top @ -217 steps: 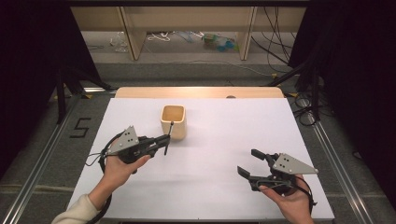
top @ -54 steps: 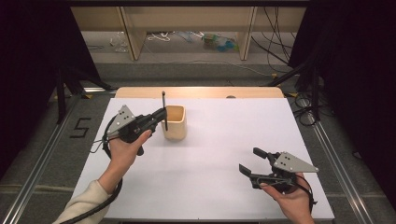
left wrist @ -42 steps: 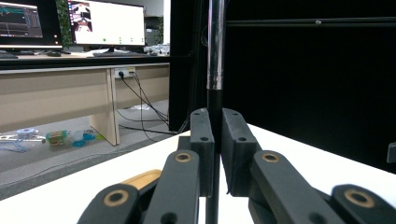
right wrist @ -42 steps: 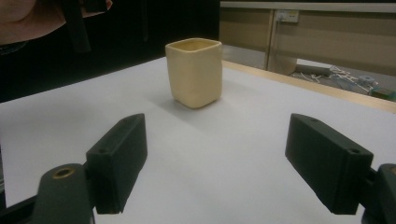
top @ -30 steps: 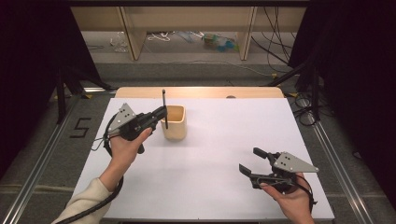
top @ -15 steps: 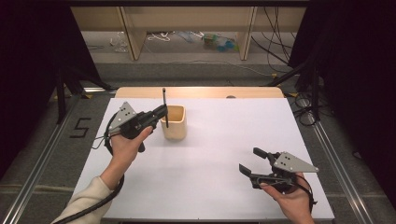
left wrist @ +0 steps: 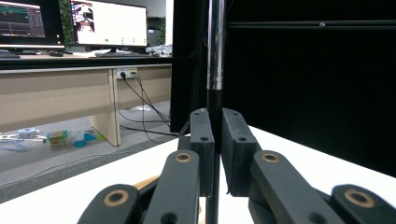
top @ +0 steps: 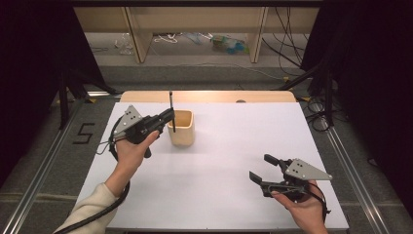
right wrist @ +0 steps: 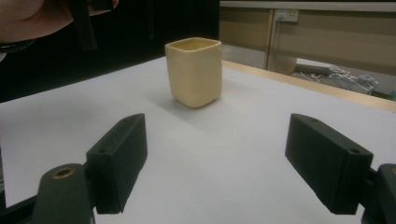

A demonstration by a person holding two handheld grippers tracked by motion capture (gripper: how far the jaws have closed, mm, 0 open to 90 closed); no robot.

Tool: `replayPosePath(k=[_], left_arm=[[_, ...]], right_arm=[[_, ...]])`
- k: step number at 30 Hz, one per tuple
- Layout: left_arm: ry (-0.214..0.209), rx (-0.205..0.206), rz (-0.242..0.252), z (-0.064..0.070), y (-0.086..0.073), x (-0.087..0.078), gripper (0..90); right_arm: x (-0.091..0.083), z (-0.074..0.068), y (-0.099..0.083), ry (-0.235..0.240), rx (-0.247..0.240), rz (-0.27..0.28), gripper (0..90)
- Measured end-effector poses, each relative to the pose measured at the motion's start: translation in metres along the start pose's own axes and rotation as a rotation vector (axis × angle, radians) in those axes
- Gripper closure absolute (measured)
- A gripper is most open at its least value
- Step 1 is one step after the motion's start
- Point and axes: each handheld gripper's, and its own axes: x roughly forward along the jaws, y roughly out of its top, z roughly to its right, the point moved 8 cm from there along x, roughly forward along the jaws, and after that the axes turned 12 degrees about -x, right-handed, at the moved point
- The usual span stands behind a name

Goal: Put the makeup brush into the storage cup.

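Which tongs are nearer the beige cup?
Left. The left tongs sit beside the cup, gripping a black pen; the right tongs rest open, well apart near the front edge.

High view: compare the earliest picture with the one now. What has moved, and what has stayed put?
The left hand-held gripper, shut on a thin black pen, rose from the table and went forward to the cream cup's left rim, turning the pen upright. The cup and the open right hand-held gripper stayed put.
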Motion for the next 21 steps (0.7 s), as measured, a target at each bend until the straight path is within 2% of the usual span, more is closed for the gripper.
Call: replayPosePath(k=[1, 3, 5, 15, 16, 18, 20, 21], left_arm=[[-0.002, 0.002, 0.0, -0.0001, 0.0, 0.0003, 83.8], [-0.002, -0.004, 0.001, -0.0003, -0.0004, 0.0013, 83.8], [-0.001, 0.001, 0.0, -0.001, -0.0007, 0.0018, 83.8], [0.0, 0.001, 0.002, -0.0024, 0.0, 0.0036, 83.8], [0.0, 0.002, 0.002, -0.0025, -0.0001, 0.0039, 83.8], [-0.001, 0.006, 0.0, -0.0029, -0.0002, 0.0043, 83.8], [-0.001, 0.006, 0.001, -0.0032, 0.0001, 0.0047, 83.8], [-0.001, 0.005, 0.002, -0.0032, 0.0003, 0.0048, 83.8]], right_arm=[[-0.0012, 0.0007, -0.0008, -0.007, -0.005, -0.015, 22.1], [0.0, 0.0, 0.0, 0.0, 0.0, 0.0, 22.1], [-0.0029, 0.001, -0.0021, -0.006, -0.007, -0.039, 22.1], [-0.0027, 0.0006, -0.0023, -0.004, -0.004, -0.039, 22.1], [0.0003, 0.0009, -0.0004, -0.016, 0.001, -0.001, 22.1], [0.0004, 0.0009, -0.0003, -0.017, 0.001, -0.001, 22.1], [0.0013, -0.0007, 0.0003, 0.002, 0.009, 0.01, 22.1], [-0.0026, 0.0007, -0.0022, -0.005, -0.004, -0.038, 22.1]])
